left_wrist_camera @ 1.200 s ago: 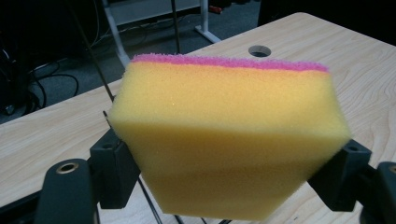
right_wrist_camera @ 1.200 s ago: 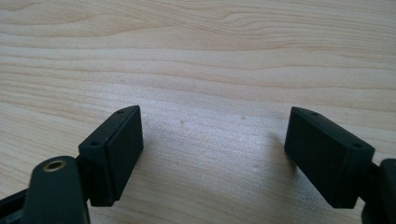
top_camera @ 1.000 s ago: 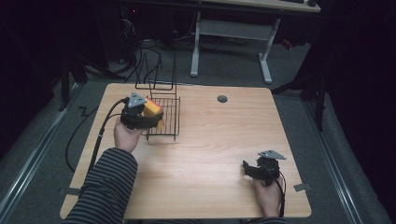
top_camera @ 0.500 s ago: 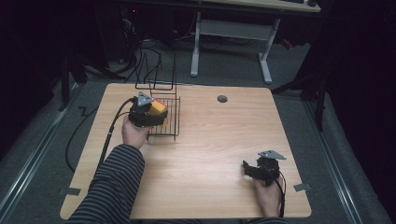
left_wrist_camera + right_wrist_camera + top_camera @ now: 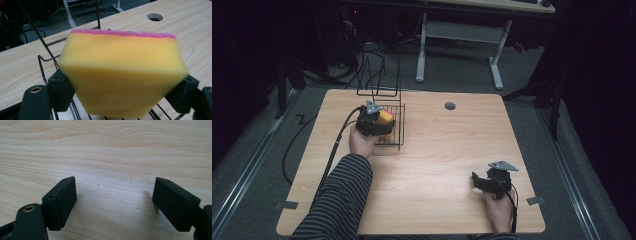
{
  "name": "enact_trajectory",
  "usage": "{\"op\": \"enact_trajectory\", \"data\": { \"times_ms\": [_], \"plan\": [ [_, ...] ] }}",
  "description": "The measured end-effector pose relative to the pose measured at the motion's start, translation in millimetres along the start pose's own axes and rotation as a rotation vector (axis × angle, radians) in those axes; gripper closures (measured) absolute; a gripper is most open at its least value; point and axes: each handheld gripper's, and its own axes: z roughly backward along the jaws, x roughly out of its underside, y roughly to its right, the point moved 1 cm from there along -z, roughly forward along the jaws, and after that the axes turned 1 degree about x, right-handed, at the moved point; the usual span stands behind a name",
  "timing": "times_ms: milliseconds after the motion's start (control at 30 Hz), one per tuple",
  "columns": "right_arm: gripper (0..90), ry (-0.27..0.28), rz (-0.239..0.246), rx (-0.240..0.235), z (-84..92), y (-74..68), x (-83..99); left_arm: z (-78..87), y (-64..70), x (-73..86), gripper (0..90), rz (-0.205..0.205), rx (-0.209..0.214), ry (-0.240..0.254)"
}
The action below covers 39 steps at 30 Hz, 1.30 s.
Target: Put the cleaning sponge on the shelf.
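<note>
Table (image 5: 437, 165): bare wood under my right jaws.
Wire rack (image 5: 394, 127): just below my left jaws.
Sponge (image 5: 122, 75): yellow with a pink top, squeezed between my left jaws.
Left gripper (image 5: 122, 97): clamped on the sponge.
Right gripper (image 5: 115, 205): jaws wide apart, nothing between them.
</note>
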Motion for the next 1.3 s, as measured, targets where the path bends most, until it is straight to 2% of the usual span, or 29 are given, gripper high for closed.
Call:
{"op": "enact_trajectory", "data": {
  "times_ms": [400,467,833,1067,1300],
  "plan": [
    [19.6,0.0,0.001,-0.001,0.0,0.0,0.0,-1.1,-1.9,0.1,20.8,0.012,0.006,-0.006],
    [19.6,0.0,0.0,0.0,0.0,0.0,0.0,-1.7,-3.5,0.5,14.7,0.018,0.011,-0.013],
    [19.5,-0.001,-0.001,-0.001,0.0,0.0,0.0,-0.4,-6.7,1.1,1.5,0.039,0.023,-0.024],
    [19.5,0.0,-0.001,-0.001,0.0,0.0,0.0,10.1,-1.0,-2.7,0.0,-0.005,0.038,-0.011],
    [19.5,-0.001,-0.001,-0.001,0.0,0.0,0.0,17.9,-0.4,-4.4,0.0,-0.016,0.042,-0.007]
  ]
}}
